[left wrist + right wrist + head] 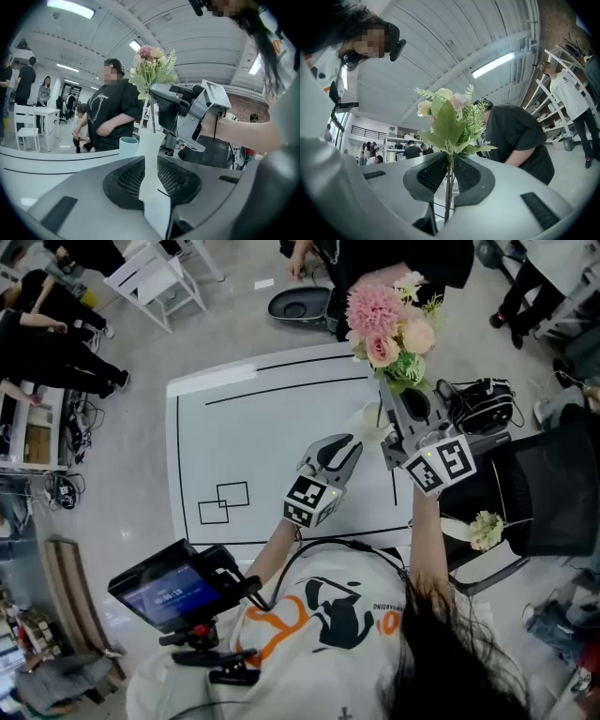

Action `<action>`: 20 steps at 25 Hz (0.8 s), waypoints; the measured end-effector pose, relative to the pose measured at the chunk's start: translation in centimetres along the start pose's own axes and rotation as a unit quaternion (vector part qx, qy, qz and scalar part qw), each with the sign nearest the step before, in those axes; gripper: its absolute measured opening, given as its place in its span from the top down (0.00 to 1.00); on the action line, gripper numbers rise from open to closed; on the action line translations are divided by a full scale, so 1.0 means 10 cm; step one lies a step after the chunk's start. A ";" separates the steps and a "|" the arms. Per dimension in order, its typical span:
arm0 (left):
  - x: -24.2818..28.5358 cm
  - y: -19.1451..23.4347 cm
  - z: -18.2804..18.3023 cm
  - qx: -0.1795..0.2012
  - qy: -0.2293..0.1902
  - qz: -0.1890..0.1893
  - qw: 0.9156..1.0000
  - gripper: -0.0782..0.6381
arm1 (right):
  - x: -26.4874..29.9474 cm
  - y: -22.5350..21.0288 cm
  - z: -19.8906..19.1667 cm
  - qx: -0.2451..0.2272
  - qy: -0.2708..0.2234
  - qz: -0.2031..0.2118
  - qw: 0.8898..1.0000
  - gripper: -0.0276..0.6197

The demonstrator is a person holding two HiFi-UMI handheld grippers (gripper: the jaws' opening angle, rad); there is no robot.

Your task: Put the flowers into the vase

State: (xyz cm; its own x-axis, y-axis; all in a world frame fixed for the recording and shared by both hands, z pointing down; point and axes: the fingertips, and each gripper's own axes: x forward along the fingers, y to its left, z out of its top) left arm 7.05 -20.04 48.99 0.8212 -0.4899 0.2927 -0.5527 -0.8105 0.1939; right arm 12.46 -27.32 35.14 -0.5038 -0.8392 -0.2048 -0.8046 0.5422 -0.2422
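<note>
A bunch of pink and cream flowers with green leaves is up over the table's right side. My right gripper is shut on its thin stems, with the blooms rising above the jaws. A tall, narrow white vase stands between the pads of my left gripper, which is shut on it. In the head view the vase shows pale just past the left gripper. The stems run down to the vase's mouth; how deep they reach is hidden.
The white table bears black lines and two drawn squares. A second pale flower lies by a black chair on the right. A teal cup stands behind the vase. People stand beyond the far edge.
</note>
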 end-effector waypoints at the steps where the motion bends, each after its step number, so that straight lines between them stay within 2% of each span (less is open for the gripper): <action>1: 0.00 0.00 -0.01 -0.001 0.001 0.000 1.000 0.79 | -0.02 -0.01 -0.02 -0.001 0.002 -0.001 1.000 0.88; 12: 0.02 0.03 -0.06 -0.010 0.000 0.000 1.000 0.79 | -0.17 -0.05 -0.35 -0.044 0.056 -0.018 0.997 0.87; 20: 0.05 0.02 -0.05 -0.010 0.005 -0.004 1.000 0.79 | -0.32 -0.05 -0.56 -0.076 0.127 -0.035 0.988 0.86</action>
State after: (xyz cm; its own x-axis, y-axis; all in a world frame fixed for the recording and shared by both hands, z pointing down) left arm 7.26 -20.27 49.61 0.8241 -0.4807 0.2997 -0.5493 -0.8075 0.2153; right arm 12.70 -25.16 41.22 -0.4920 -0.8688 0.0559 -0.8687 0.4856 -0.0978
